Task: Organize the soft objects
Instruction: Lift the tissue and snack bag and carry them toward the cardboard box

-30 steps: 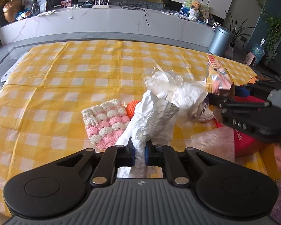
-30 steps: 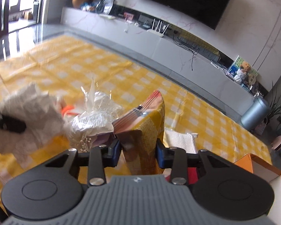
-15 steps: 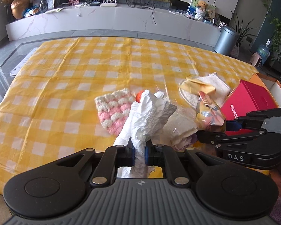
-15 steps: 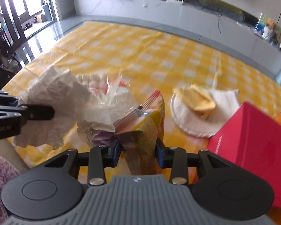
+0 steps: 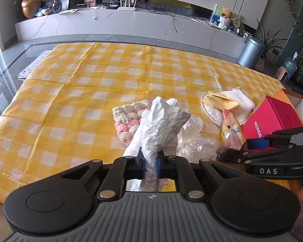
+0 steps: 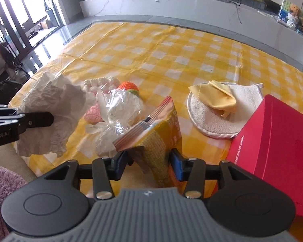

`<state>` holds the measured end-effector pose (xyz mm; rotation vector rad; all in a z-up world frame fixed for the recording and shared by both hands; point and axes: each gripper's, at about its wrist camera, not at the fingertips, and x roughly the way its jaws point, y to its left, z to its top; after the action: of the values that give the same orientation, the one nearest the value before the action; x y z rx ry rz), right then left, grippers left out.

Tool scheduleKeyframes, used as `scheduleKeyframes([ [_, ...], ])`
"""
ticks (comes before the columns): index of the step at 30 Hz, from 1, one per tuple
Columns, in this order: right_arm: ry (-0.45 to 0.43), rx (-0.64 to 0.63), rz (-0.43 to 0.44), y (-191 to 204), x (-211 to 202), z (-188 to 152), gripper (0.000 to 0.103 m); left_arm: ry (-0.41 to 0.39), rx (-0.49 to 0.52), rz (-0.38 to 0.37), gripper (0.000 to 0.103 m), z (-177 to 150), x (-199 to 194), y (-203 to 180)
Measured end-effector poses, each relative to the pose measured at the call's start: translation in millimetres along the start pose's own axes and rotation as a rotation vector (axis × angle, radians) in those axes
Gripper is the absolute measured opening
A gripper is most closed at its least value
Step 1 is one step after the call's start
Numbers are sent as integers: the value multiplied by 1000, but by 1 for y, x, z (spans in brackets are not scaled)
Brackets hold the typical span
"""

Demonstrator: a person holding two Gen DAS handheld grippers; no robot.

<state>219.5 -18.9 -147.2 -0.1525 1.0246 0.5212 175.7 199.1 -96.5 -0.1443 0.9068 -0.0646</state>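
Room: living room with a long white marble-look counter (image 5: 131, 23) at the back; the near table wears a yellow-and-white check cloth (image 5: 91, 76).
Left gripper (image 5: 150, 161): jaws nearly together, clamped on a crumpled white tissue (image 5: 161, 125) that stands up out of them; in the right wrist view the same tissue (image 6: 50, 109) hangs off the side of that tool at the left edge.
Right gripper (image 6: 149, 161): jaws are opening, with a yellow snack bag (image 6: 155, 139) between them; the left pad stands clear of the bag, and whether the right pad touches it I cannot tell. The bag's striped sealed edge points up and away.
Just beyond the tissue: a pink-and-white crochet piece (image 5: 127, 119) lies flat on the cloth, partly hidden by the tissue.
Between the two tools: a crinkled clear plastic bag (image 6: 121, 109) on the cloth, just beside the snack bag.
Behind the plastic: an orange knitted thing (image 6: 129, 86), mostly covered.
Right of centre: a round white pad (image 6: 216, 117) on the cloth with a folded yellow cloth (image 6: 220, 96) lying on it.
Far right: a red box (image 6: 272, 141) touching the pad's edge; an orange box (image 5: 290, 96) behind it.
Floor by the counter: a grey bin (image 5: 250, 52).
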Motion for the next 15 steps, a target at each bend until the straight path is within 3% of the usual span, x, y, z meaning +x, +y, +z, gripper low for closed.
scheduleKeyframes([
  [6,6,-46,0,2,2,1,48,-18,15,-25,11,8,1,-9],
  [10,-10,-49,26,0,-7,6,64,-5,35,-43,11,9,6,-17],
  [15,41,-194,11,13,-2,0,64,18,72,-67,11,4,13,-30],
])
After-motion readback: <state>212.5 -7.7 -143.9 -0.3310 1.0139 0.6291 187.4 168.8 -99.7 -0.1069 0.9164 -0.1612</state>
